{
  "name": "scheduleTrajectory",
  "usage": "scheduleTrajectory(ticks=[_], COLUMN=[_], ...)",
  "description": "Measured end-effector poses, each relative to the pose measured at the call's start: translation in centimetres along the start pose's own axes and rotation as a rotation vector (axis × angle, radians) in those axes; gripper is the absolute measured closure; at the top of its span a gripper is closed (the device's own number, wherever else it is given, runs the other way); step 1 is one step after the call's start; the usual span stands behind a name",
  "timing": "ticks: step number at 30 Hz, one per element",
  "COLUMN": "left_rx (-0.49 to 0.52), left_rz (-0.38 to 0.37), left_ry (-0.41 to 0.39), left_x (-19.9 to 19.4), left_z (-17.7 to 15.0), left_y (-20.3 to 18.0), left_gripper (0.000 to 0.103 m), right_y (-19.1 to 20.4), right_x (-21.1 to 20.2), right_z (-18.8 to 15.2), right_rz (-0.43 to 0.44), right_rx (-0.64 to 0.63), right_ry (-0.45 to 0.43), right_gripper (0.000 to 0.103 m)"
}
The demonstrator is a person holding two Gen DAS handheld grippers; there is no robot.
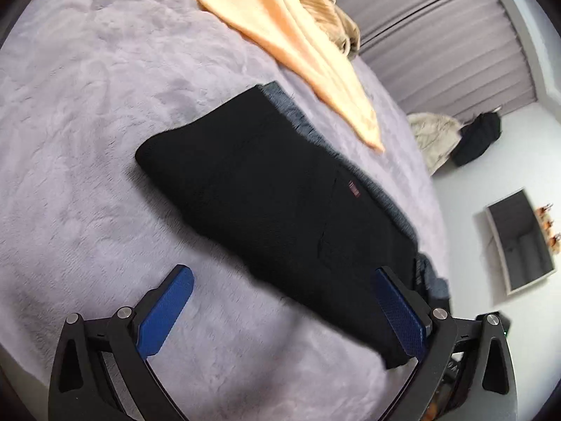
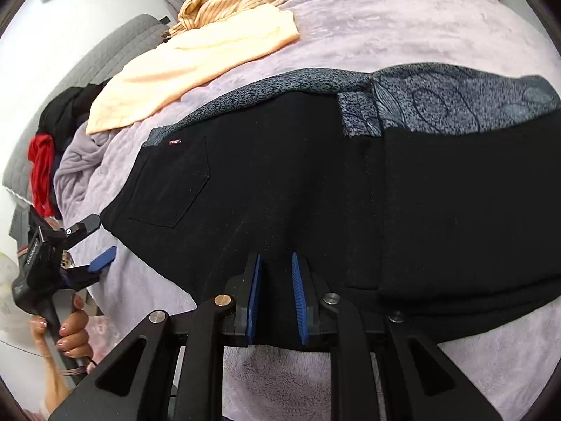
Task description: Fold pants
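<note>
Left wrist view: lilac plush blanket (image 1: pixel 105 112) covers the bed, filling the left and centre of frame. Black stretch pants (image 1: pixel 266 196) lie flat at frame centre, running from centre-left down to lower right, on top of a grey-blue patterned garment (image 1: pixel 298 119) whose edge shows along their upper-right side. Peach fleece cloth (image 1: pixel 298 42) and tan ribbed knit (image 1: pixel 326 3) sit at top centre. Grey vertical-slat curtain (image 1: pixel 438 35) upper right, white floor (image 1: pixel 473 189) right, with a beige jacket (image 1: pixel 433 133) and black bag (image 1: pixel 478 140) on it and a white-framed dark panel (image 1: pixel 519 242) below them.

Left gripper (image 1: pixel 284 312): jaws spread wide, nothing between them; the right blue pad overlaps the pants' lower edge, contact unclear.

Right wrist view: right gripper (image 2: pixel 277 291) at bottom centre, jaws narrow with a gap, over the near edge of the pants (image 2: pixel 280 182); whether fabric is pinched is hidden by the fingers, can't tell. Back pocket and small red label sit centre-left. Patterned garment (image 2: pixel 438 105) sticks out along the far edge, upper right. Left gripper (image 2: pixel 96 245) at the lower left, just off the waistband end, held by a bare hand (image 2: pixel 70 333).

Red and black clothes (image 2: pixel 45 161) are piled at the left bed edge beside a grey quilted headboard (image 2: pixel 115 49). Pants' right end is cut off by the frame. Bare blanket (image 2: pixel 403 24) beyond the pants, upper right, and a strip at the bottom.
</note>
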State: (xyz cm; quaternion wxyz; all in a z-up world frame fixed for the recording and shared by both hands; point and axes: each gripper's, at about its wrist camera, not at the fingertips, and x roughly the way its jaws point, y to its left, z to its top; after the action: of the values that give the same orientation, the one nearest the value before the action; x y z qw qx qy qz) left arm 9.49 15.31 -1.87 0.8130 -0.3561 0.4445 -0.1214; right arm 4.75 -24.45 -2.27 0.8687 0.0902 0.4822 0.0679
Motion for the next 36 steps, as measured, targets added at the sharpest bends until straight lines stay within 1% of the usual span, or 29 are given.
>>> scheduleTrajectory(ticks=[3,4,6,9,10,12,14,16,17,18,19,20,21,22,23,24,25,26,28,29,30,32,34,36], left_rx=[-0.015,-0.022,-0.022,0.007,0.026,0.072,0.097,0.126,0.166,0.215,0.268,0.31,0.342,0.366,0.391,0.418,0.461,0.528,0.642,0.692,0.724,0.766,0.788,0.809], left_rz=[-0.114,-0.132,-0.107,-0.077,-0.055,0.012,0.063,0.101,0.13,0.175,0.23,0.29,0.351,0.404,0.437,0.453,0.481,0.527,0.611,0.649,0.674,0.704,0.719,0.732], left_ry=[0.01,0.019,0.02,-0.006,-0.012,-0.016,-0.022,-0.06,-0.092,-0.122,-0.142,-0.156,-0.165,-0.172,-0.18,-0.191,-0.208,-0.229,-0.266,-0.284,-0.298,-0.319,-0.328,-0.335], left_x=[0.9,1.3,2.2,2.9,3.2,4.0,4.5,4.2,3.9,3.6,3.6,3.9,4.1,4.3,4.5,4.6,4.6,5.0,5.5,5.9,6.0,6.2,6.1,6.1], left_z=[0.6,0.8,1.1,1.2,1.5,2.1,2.4,2.3,2.0,1.6,1.3,1.2,1.0,0.9,0.7,0.4,-0.1,-0.9,-2.4,-3.1,-3.6,-4.3,-4.6,-4.9], left_y=[-0.2,-0.2,-0.3,-0.6,-0.9,-1.5,-2.3,-3.4,-4.3,-5.1,-6.0,-6.7,-7.2,-7.4,-7.6,-7.8,-8.0,-8.6,-9.4,-9.8,-10.1,-10.5,-10.6,-10.8], left_gripper=[0.001,0.001,0.001,0.001,0.001,0.001,0.001,0.001,0.007,0.01,0.02,0.033,0.04,0.052,0.054,0.055,0.057,0.057,0.057,0.057,0.057,0.057,0.057,0.057], right_y=[0.6,0.8,1.1,1.1,1.2,1.5,1.6,1.6,1.6,1.6,1.5,1.6,1.6,1.8,2.1,2.5,2.9,3.4,5.3,6.4,8.0,11.4,15.3,19.2], right_x=[0.2,0.2,0.2,0.3,0.5,0.8,0.8,0.8,0.8,0.8,0.8,0.8,0.8,0.7,0.5,0.2,-0.2,-0.8,-2.0,-2.4,-2.8,-3.4,-3.5,-2.5], right_z=[-0.2,-0.2,-0.2,-0.1,-0.1,0.0,0.1,0.0,0.0,0.0,-0.1,-0.1,-0.1,-0.1,0.1,0.5,1.1,1.8,3.9,4.9,6.3,8.6,10.9,12.9], right_rz=[-0.032,-0.046,-0.063,-0.057,-0.055,-0.057,-0.065,-0.066,-0.065,-0.063,-0.062,-0.063,-0.066,-0.07,-0.075,-0.075,-0.061,-0.036,0.004,0.012,0.029,0.079,0.103,0.103], right_rx=[-0.035,-0.049,-0.061,-0.048,-0.045,-0.049,-0.055,-0.055,-0.053,-0.053,-0.054,-0.058,-0.06,-0.06,-0.063,-0.075,-0.087,-0.1,-0.153,-0.183,-0.219,-0.3,-0.388,-0.457], right_ry=[0.001,0.001,0.0,-0.001,-0.001,-0.001,0.0,-0.002,-0.004,-0.006,-0.008,-0.01,-0.009,-0.008,0.003,0.018,0.031,0.033,0.044,0.06,0.077,0.091,0.115,0.181], right_gripper=[0.083,0.083,0.083,0.083,0.083,0.083,0.083,0.083,0.083,0.083,0.083,0.083,0.083,0.083,0.082,0.08,0.08,0.078,0.057,0.031,0.019,0.019,0.019,0.019])
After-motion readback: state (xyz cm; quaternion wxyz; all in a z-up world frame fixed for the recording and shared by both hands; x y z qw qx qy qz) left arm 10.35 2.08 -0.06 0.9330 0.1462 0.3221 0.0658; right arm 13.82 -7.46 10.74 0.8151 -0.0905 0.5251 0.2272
